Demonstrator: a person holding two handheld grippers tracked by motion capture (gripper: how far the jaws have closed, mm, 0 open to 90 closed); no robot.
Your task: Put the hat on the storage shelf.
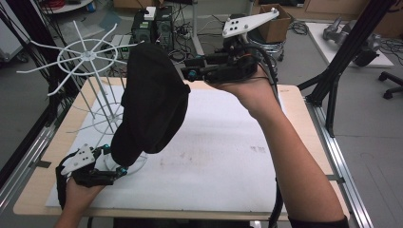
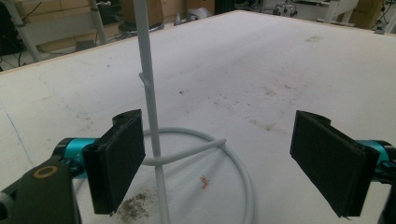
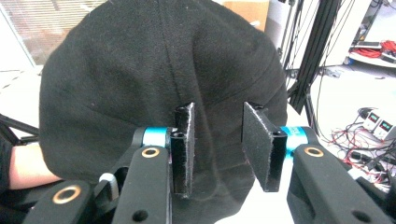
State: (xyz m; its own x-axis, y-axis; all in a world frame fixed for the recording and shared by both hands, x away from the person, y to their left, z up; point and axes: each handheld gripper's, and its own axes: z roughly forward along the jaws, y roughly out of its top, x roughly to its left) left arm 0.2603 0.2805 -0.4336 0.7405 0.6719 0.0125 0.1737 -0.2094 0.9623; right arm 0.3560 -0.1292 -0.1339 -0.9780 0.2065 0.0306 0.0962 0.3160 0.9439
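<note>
Two tongs apart: right tongs (image 3: 217, 144) off black cap (image 3: 159, 84), left tongs (image 2: 233, 163) astride cap-hidden rack (image 2: 149, 93).

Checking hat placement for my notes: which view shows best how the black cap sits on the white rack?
The high view: the black cap hangs off the white rack. The right gripper view gives the cap close up beyond the tongs; the left gripper view gives the rack's pole and base ring.

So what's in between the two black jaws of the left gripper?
In the left gripper view, the white rack's thin upright rod stands between them, close by one jaw; the left gripper is open.
</note>
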